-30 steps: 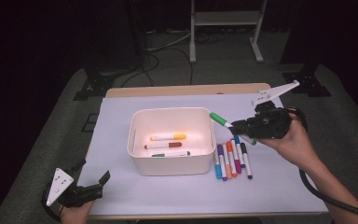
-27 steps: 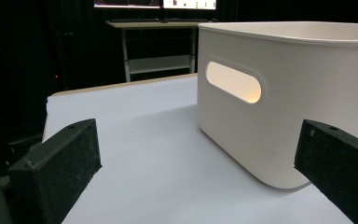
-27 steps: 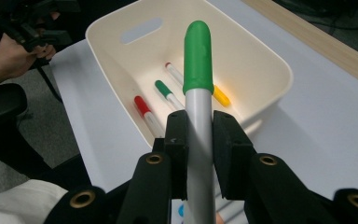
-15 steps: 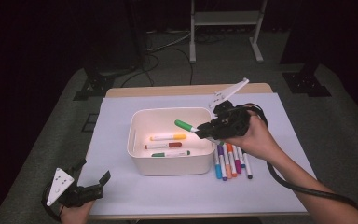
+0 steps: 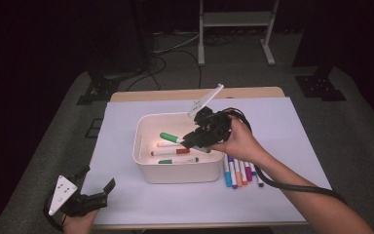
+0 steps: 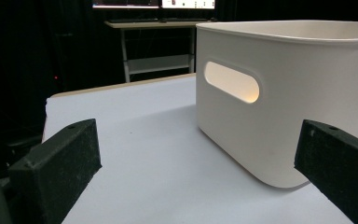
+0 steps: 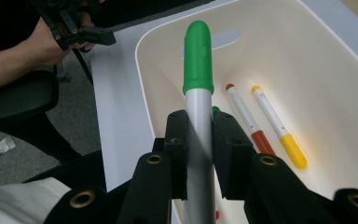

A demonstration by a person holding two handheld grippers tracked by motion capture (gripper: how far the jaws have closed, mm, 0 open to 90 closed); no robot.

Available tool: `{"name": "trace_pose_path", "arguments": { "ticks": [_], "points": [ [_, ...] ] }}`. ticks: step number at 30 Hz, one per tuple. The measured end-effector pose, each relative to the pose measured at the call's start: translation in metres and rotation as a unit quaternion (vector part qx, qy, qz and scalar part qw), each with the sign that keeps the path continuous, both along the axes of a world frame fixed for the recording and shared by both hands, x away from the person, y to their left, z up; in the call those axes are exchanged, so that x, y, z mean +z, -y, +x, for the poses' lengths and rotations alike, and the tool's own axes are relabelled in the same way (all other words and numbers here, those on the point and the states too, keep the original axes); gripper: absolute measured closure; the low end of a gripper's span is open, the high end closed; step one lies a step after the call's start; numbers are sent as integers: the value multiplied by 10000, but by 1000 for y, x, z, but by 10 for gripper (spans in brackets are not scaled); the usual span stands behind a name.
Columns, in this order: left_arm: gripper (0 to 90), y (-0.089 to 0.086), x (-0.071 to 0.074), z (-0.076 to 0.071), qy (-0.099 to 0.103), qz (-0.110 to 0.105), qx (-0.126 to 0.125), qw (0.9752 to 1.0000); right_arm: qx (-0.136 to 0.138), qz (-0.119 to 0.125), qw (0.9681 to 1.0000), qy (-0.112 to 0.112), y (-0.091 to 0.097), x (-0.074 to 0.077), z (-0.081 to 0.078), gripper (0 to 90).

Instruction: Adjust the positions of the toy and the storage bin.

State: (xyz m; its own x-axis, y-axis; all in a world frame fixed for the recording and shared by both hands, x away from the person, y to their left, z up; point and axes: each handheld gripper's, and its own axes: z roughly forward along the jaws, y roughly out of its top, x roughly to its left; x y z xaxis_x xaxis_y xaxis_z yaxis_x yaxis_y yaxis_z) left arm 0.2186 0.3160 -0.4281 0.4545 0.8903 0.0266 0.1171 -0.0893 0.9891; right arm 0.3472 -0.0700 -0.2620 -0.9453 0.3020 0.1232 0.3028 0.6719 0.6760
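Table [image 5: 282, 92]: pale wood top, seen as a strip at the far edge, otherwise overlaid by a white sheet [image 5: 297, 131]. Floor: grey carpet, with black cables trailing behind the table and a light metal stand [image 5: 233, 29] set farther back; the room beyond is dark. White bin [image 5: 175, 175]: placed near the middle of the sheet, an oval handle slot cut in its end wall; three markers are lain on its bottom, among them a yellow-capped marker [image 7: 275, 126] and a red-capped marker [image 7: 249, 121]. Loose markers [image 5: 241, 171]: a row laid on the sheet just beside the bin's right wall. Right gripper [image 5: 195, 139]: held over the bin's interior, jaws clamped on a green-capped marker [image 7: 198, 56], which is carried above the bin, cap foremost. Left gripper [image 5: 97, 187]: kept at the near left corner of the sheet, jaws spread wide, nothing between them.
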Motion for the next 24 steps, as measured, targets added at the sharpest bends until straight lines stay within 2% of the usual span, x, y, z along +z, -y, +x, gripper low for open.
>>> {"name": "trace_pose_path", "arguments": {
  "ticks": [9, 15, 24],
  "points": [
    [0, -1, 0, 0, 1, 0, -3, 10000, 202, -130, 9995, -181, -26, -21, 9, 757],
    [0, -1, 0, 0, -15, -6, 0, 10000, 276, -212, 9989, -312, -37, -37, 20, 757],
    [0, -2, 0, 0, -2, -39, 5, 10000, 422, -398, 9974, -434, -54, -56, 29, 757]
  ]
}}
